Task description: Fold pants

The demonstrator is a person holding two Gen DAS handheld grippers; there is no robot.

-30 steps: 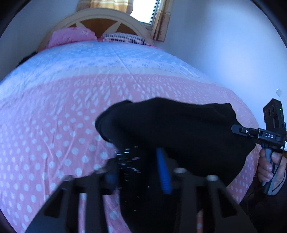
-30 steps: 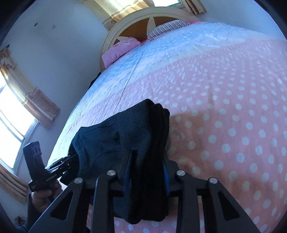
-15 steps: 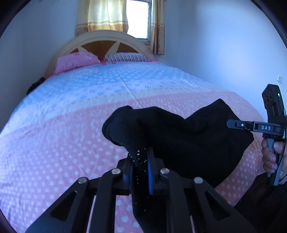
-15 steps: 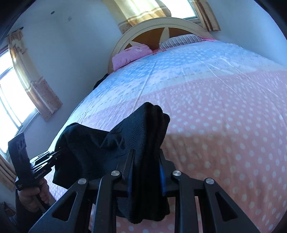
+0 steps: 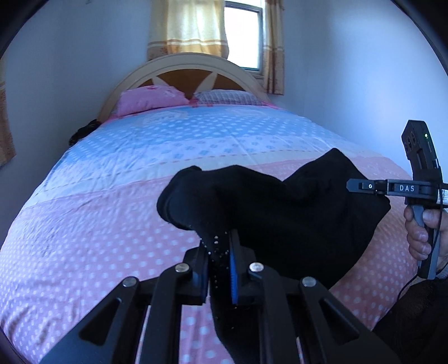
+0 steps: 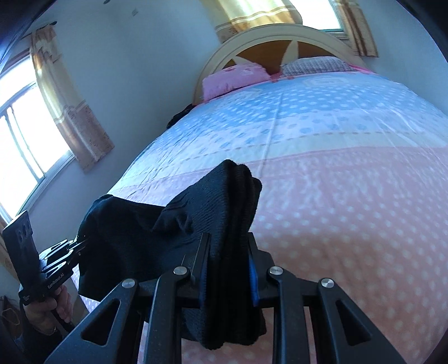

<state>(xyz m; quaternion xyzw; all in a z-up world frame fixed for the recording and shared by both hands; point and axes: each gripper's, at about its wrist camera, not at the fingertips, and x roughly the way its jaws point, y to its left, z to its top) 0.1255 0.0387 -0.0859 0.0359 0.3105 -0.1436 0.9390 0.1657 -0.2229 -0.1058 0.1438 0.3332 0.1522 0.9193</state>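
A polka-dot bed (image 5: 84,224) fills the scene. Black pants (image 5: 294,212) hang stretched above its near pink end, between both tools. The left gripper (image 5: 219,268) pinches the left corner; the right gripper (image 6: 228,268) pinches the bunched right corner.

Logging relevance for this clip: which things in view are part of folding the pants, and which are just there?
In use: black pants, left gripper, right gripper, both clamped on the fabric; bedspread beneath.

Just there: pink pillow, checked pillow, headboard, curtains.
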